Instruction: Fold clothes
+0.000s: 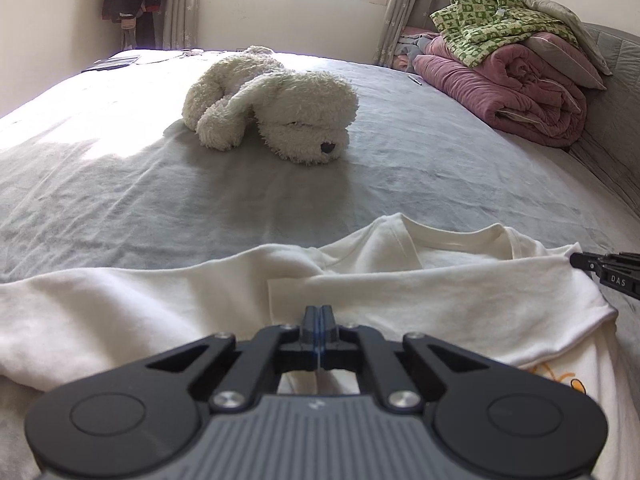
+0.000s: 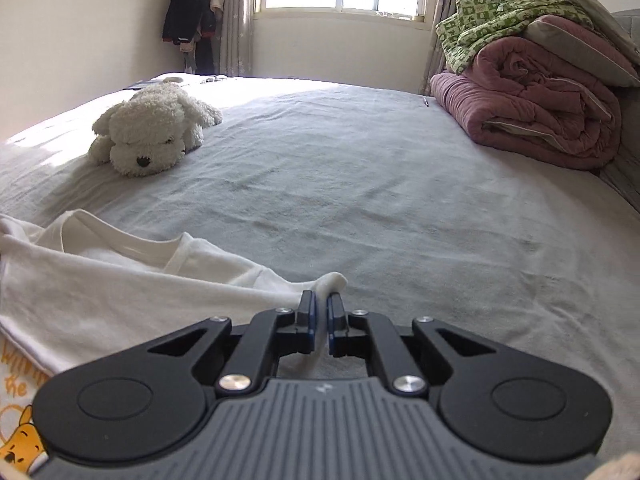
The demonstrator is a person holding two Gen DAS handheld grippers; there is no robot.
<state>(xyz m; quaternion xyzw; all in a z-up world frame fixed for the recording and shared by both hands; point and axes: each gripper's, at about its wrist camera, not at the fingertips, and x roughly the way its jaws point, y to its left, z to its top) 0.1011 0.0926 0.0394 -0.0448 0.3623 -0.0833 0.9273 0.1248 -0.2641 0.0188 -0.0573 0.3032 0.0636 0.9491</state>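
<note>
1. The white T-shirt lies on the grey bed sheet, collar away from the cameras, part of it already doubled over, with a cartoon print showing at its near edge.
2. The left gripper sits with its jaws pressed fully together over the folded fabric; whether any cloth is caught between them I cannot tell. If nothing is caught, a lift on this side raises nothing and the fold goes lopsided.
3. The right gripper is narrowed to a thin slit on a small peak of fabric at the shirt's corner. That bite looks shallow, so a quick pull could slide the cloth out and let the corner flop back.
4. Pulling the two sides unevenly risks dragging the whole shirt across the sheet and wrinkling the layer already laid down.
5. The plush dog lies well apart up the bed, and the pile of quilts further still, so neither looks likely to snag the cloth.
</note>
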